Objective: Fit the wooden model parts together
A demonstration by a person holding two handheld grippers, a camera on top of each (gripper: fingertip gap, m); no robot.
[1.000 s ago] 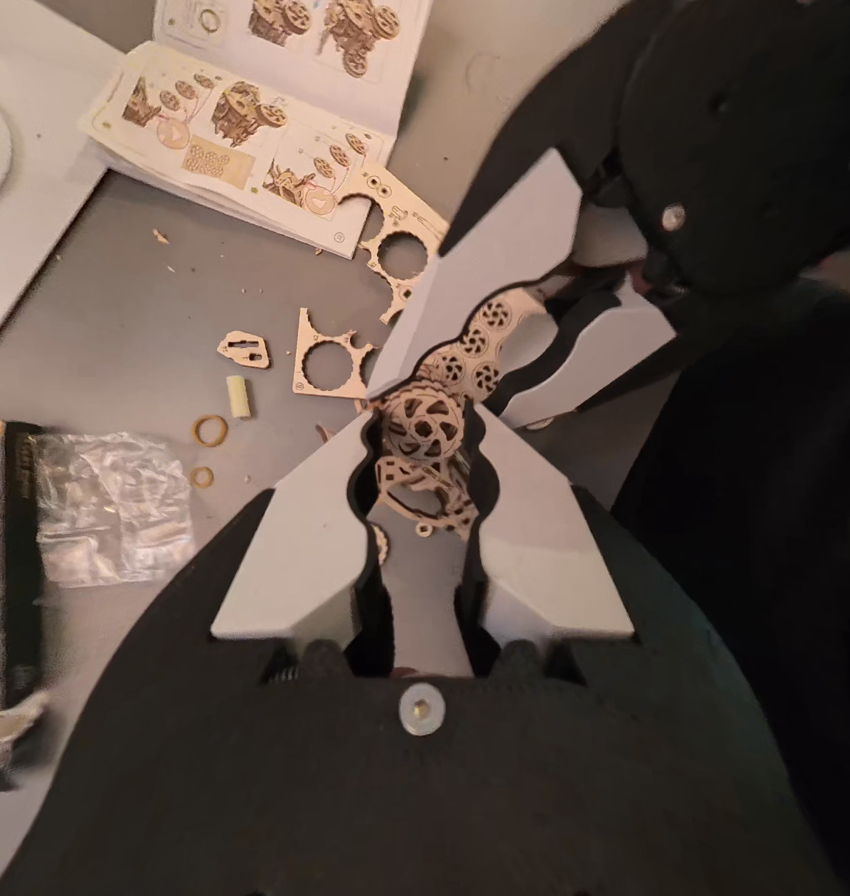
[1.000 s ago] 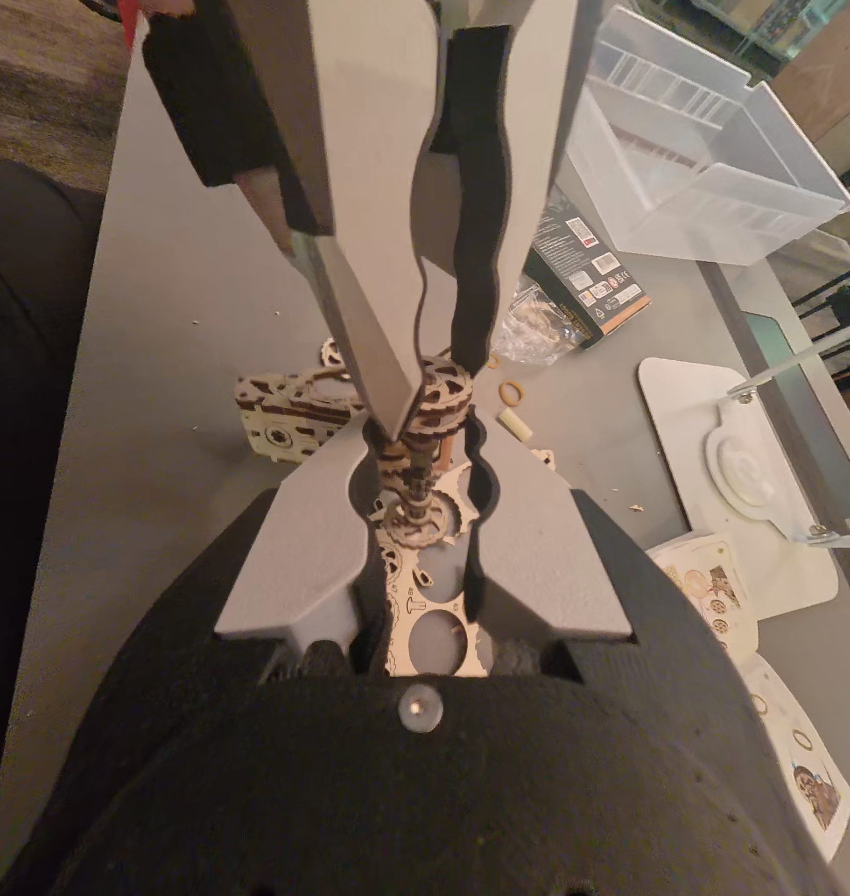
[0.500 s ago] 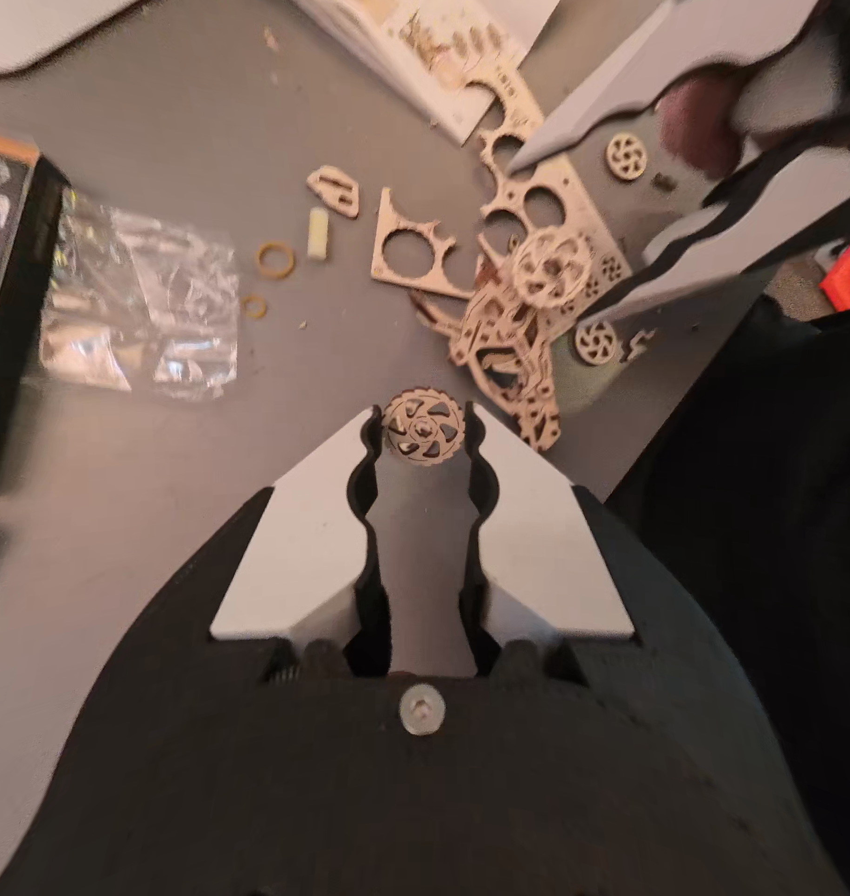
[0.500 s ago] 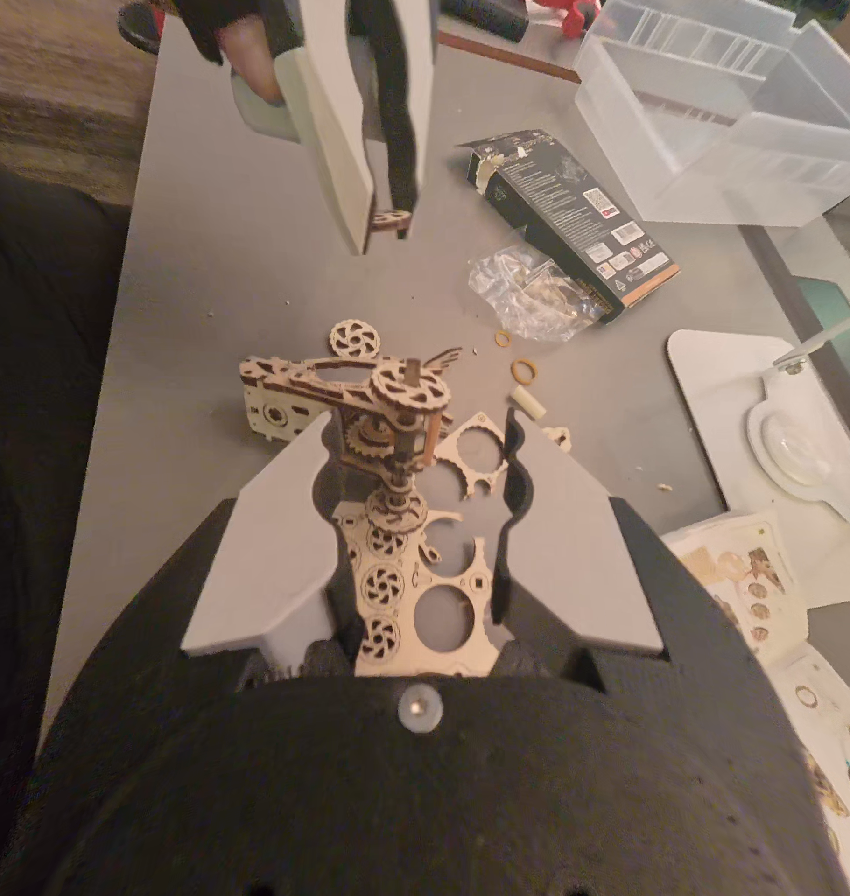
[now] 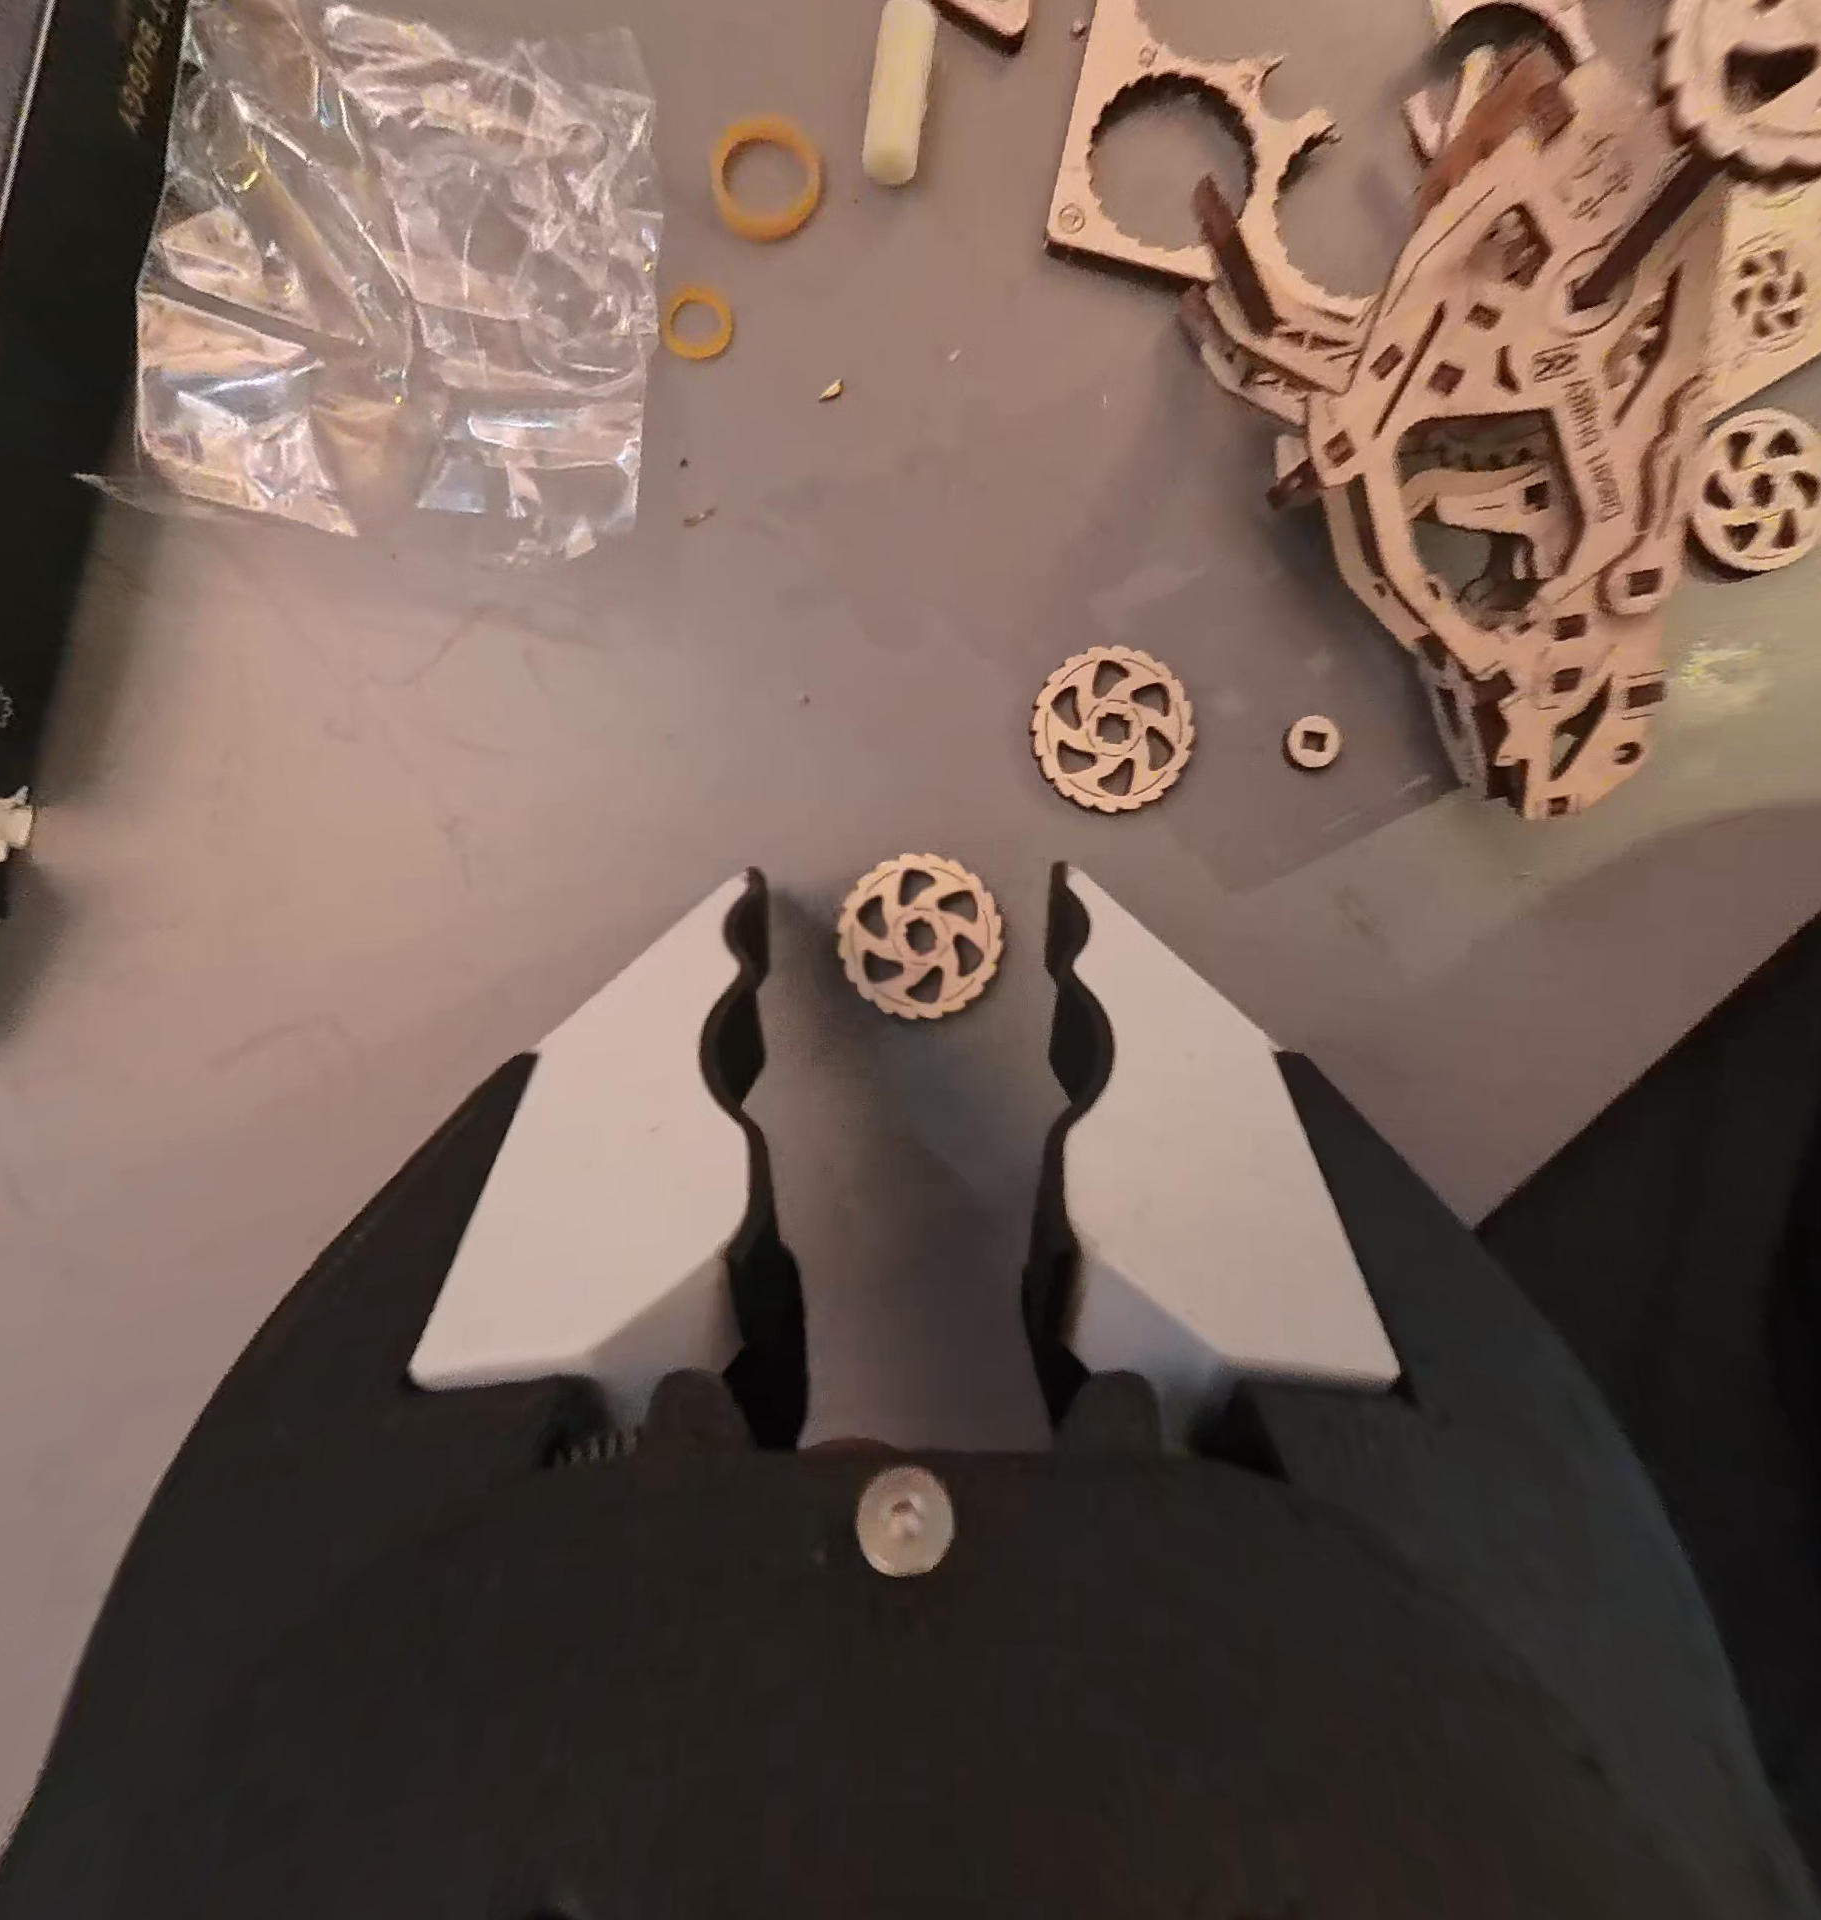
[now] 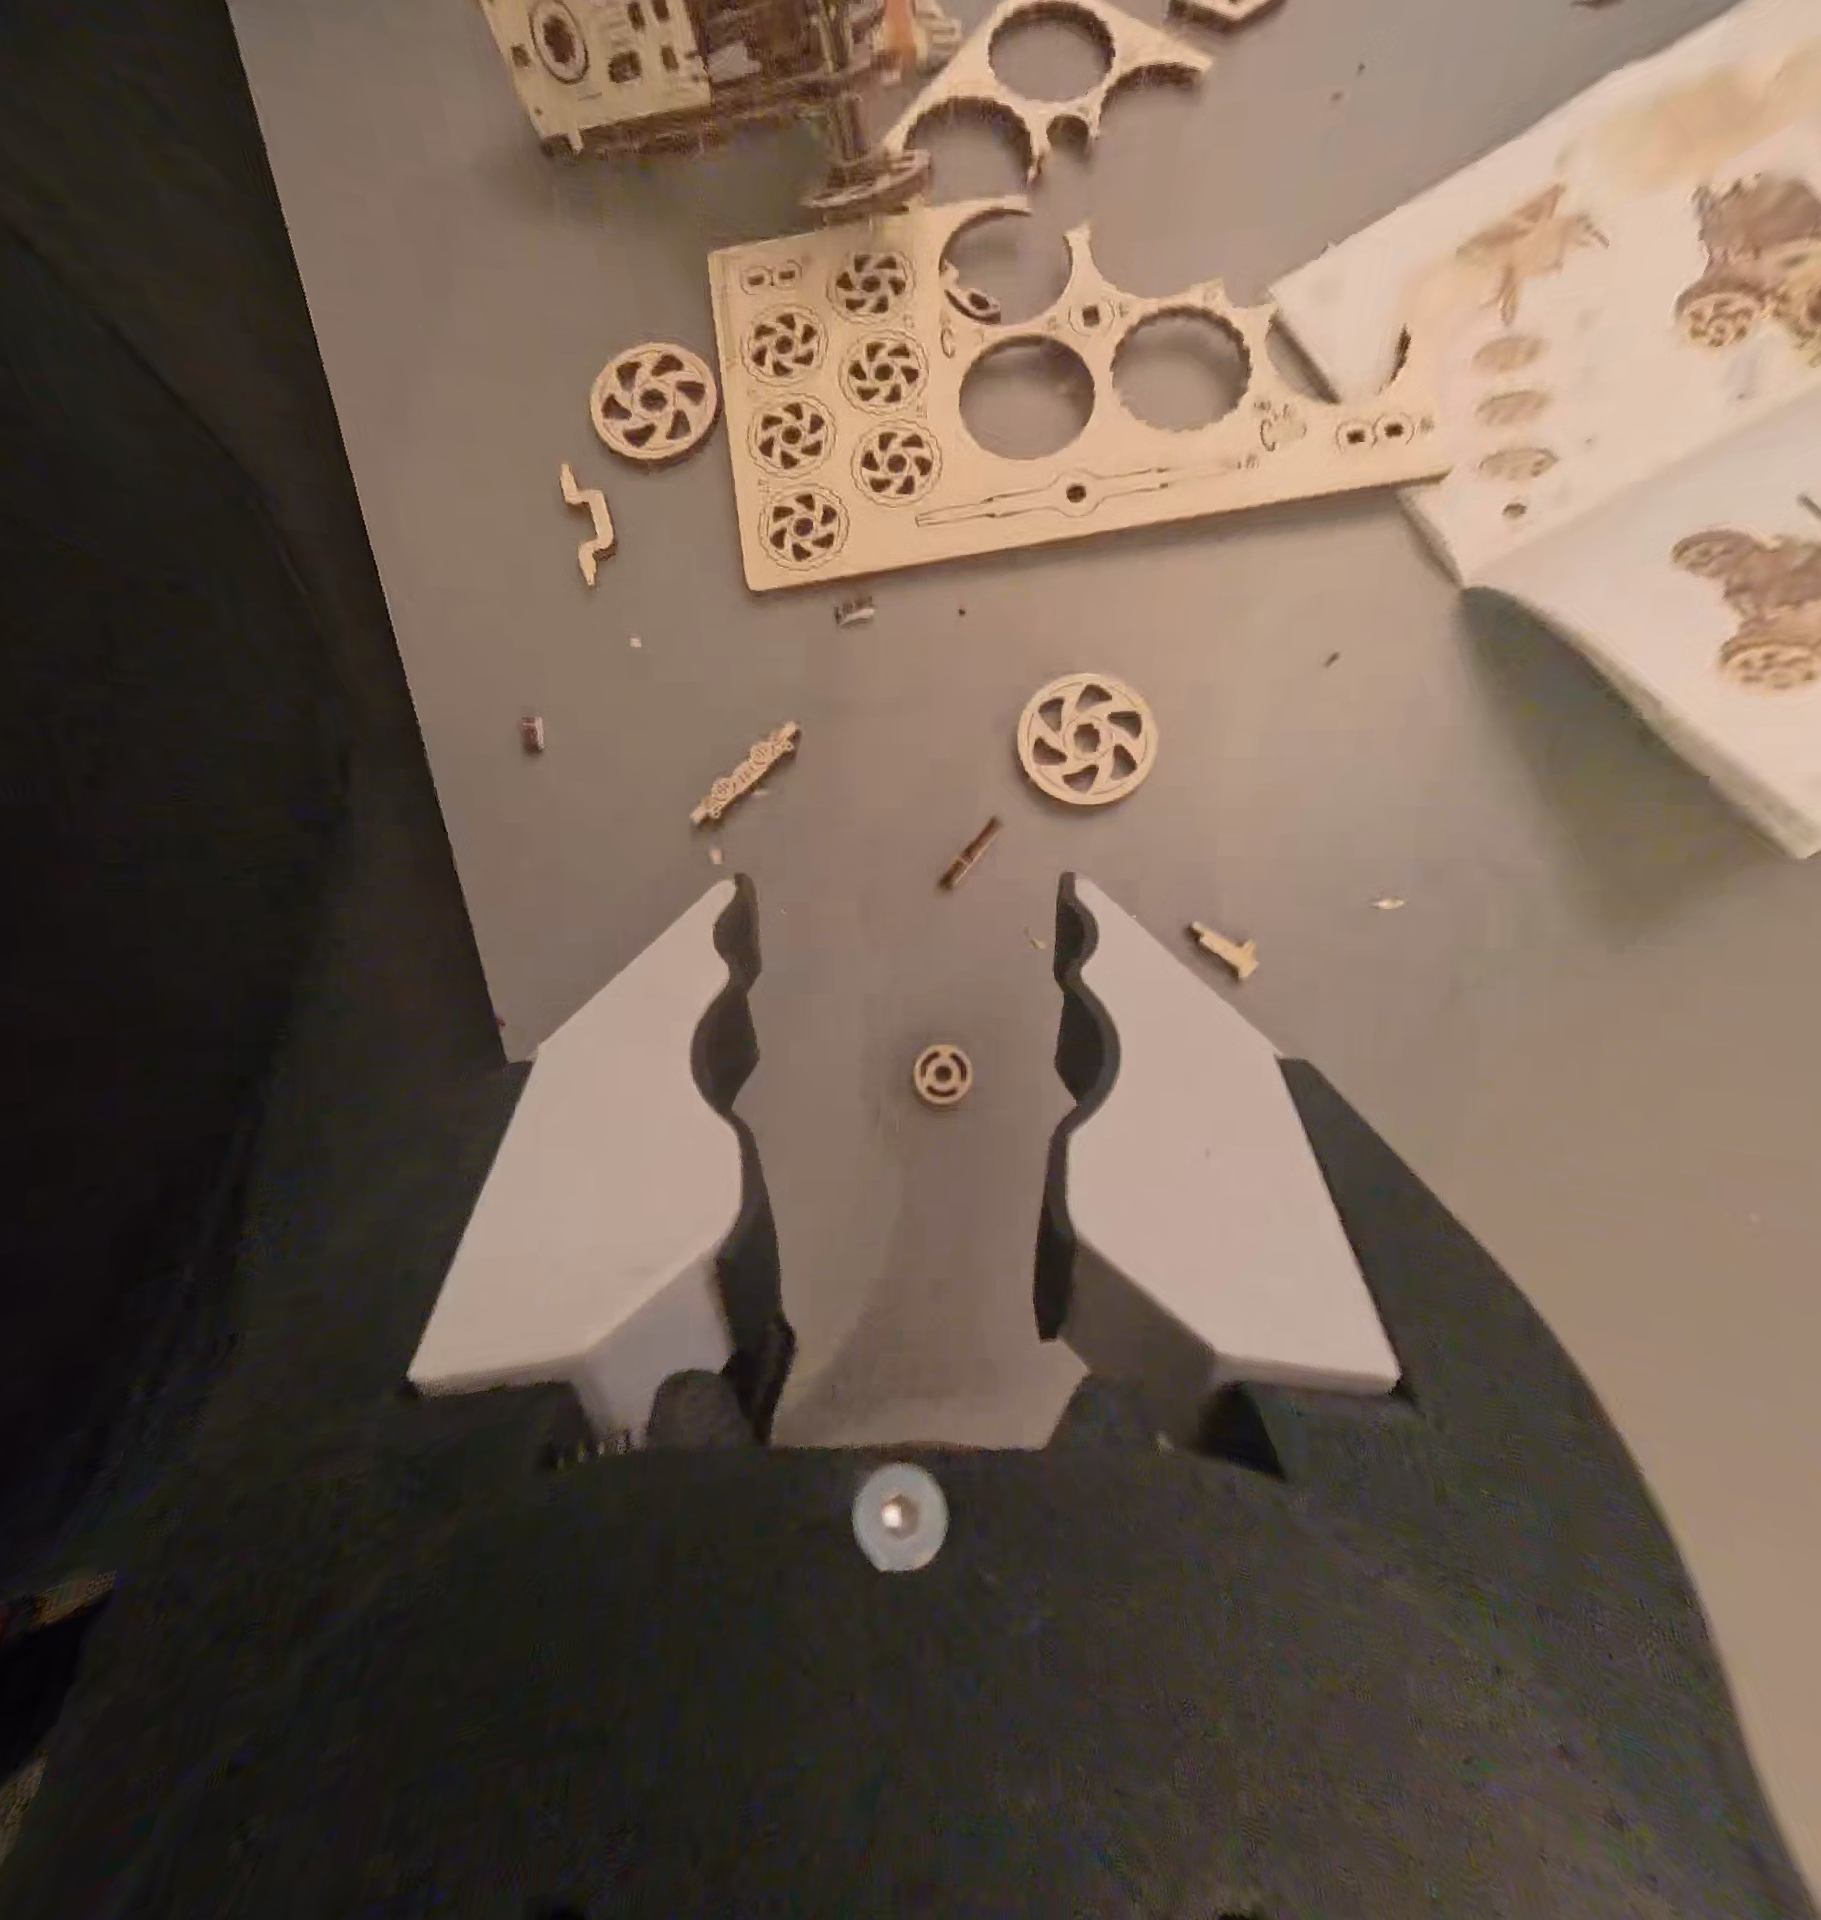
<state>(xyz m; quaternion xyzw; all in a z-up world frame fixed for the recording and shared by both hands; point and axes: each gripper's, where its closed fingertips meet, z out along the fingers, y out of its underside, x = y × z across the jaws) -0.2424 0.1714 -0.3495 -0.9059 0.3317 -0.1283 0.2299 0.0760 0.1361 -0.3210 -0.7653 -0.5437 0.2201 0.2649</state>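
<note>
In the left wrist view my left gripper (image 5: pixel 908 883) is open, with a toothed wooden gear (image 5: pixel 919 933) lying flat on the grey table between its tips, touching neither finger. A second gear (image 5: pixel 1112 727) and a small washer (image 5: pixel 1312 743) lie just beyond. The part-built wooden model (image 5: pixel 1508 540) lies at the upper right. In the right wrist view my right gripper (image 6: pixel 904 891) is open and empty over the table, with a small wooden ring (image 6: pixel 942 1075) between its fingers. A wheel (image 6: pixel 1087 739) lies ahead, the punched part sheet (image 6: pixel 1082 499) beyond it, and the model (image 6: pixel 698 73) at the top.
A crumpled clear bag (image 5: pixel 386 281), a black box (image 5: pixel 12 416), two rubber rings (image 5: pixel 767 179) and a pale peg (image 5: pixel 898 94) lie left of the left gripper. The instruction booklet (image 6: pixel 1664 436) lies right of the right gripper. Small wooden scraps (image 6: pixel 745 774) litter the table. The table edge (image 6: pixel 386 623) runs at left. The grippers' ends are close to 35 cm from one another. It is some 5 cm from my right tips to the wheel (image 6: pixel 1087 739). My left gripper is the nearer one to the small washer (image 5: pixel 1312 743): about 6 cm, against 25 cm.
My left gripper has opened and let go of the gear, which now lies on the table. My right gripper has let go of the model and drawn back low over the table.
</note>
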